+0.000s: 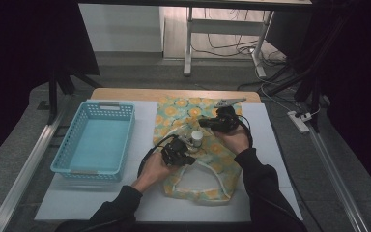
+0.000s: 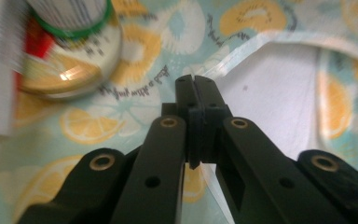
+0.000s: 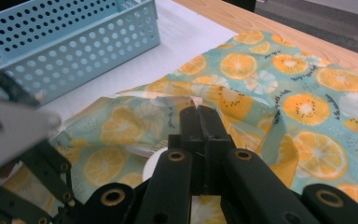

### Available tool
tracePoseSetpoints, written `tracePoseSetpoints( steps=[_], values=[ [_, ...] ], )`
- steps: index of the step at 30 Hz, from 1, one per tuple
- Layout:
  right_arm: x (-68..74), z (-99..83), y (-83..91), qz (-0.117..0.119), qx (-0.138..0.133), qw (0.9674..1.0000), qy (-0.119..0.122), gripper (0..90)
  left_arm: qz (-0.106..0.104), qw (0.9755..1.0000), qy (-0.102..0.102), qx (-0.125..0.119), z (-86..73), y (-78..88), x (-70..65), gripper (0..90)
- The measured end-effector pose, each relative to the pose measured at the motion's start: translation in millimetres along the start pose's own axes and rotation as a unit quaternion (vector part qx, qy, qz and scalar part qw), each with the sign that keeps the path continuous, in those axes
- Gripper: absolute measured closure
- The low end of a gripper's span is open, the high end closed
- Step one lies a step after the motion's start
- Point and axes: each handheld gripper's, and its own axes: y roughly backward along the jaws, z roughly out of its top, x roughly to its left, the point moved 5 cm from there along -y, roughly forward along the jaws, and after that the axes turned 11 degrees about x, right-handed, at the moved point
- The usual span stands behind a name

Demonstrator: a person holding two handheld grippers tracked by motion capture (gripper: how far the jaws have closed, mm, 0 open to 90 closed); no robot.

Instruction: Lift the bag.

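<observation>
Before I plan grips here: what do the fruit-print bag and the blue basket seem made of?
Fruit-print bag: soft woven cloth, matte; it folds and wrinkles, with stitched hems. Blue basket: rigid moulded plastic, slightly glossy; its walls carry even rows of holes.

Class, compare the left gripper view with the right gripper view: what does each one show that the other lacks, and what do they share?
Left gripper view: a small bottle with a green band lying on the cloth, and the cloth's plain white inside. Right gripper view: the blue perforated basket, the wooden table edge and white mat. Both: the orange-slice patterned bag beneath shut black jaws, left gripper and right gripper.
</observation>
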Motion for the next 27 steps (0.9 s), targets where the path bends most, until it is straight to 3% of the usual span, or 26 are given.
tracePoseSetpoints(
  steps=[15,27],
  values=[
    [11.2,16.1,15.4,0.006,-0.001,0.9999,0.016,90.0,-0.008,0.9989,0.000,-0.046,11.0,42.1,2.4,90.0],
    [13.0,27.6,27.1,0.005,-0.007,0.9997,0.022,90.0,-0.008,0.9960,0.001,-0.089,25.5,81.5,9.3,90.0]
  ],
)
